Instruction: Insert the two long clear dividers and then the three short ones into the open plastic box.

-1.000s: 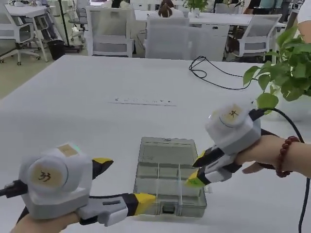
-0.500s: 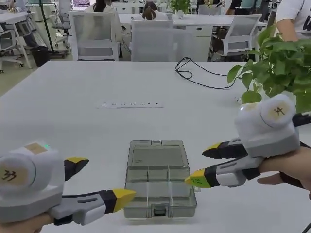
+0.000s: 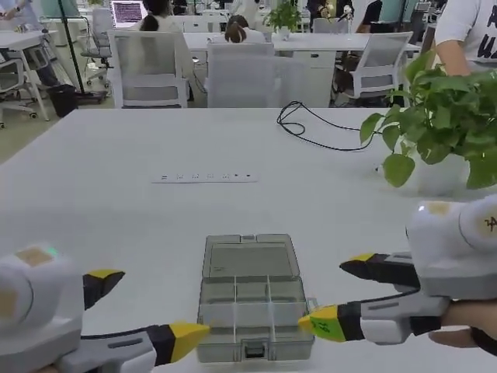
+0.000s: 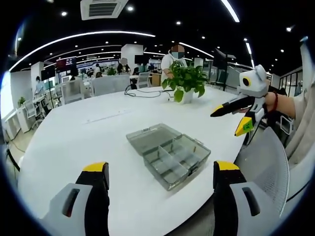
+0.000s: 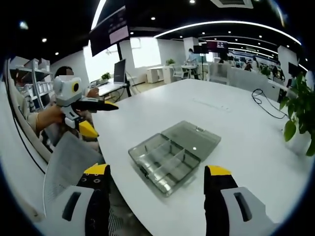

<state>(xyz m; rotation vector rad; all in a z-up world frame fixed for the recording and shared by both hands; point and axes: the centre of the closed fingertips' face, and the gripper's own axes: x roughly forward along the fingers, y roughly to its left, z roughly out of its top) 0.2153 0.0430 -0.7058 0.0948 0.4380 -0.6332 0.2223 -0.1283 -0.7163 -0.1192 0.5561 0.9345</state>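
In the head view the open plastic box (image 3: 247, 351) sits on the white table (image 3: 116, 202) with clear dividers (image 3: 269, 299) standing in its tray. The left gripper (image 3: 155, 305) hangs by the box's left front corner and the right gripper (image 3: 330, 294) by its right side. Both are spread wide and hold nothing. In the left gripper view the box lies ahead between the jaws, with the right gripper beyond it. The right gripper view mirrors that.

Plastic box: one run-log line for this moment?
box open on table, dividers seated | left gripper open, empty, beside box | right gripper open, empty, beside box
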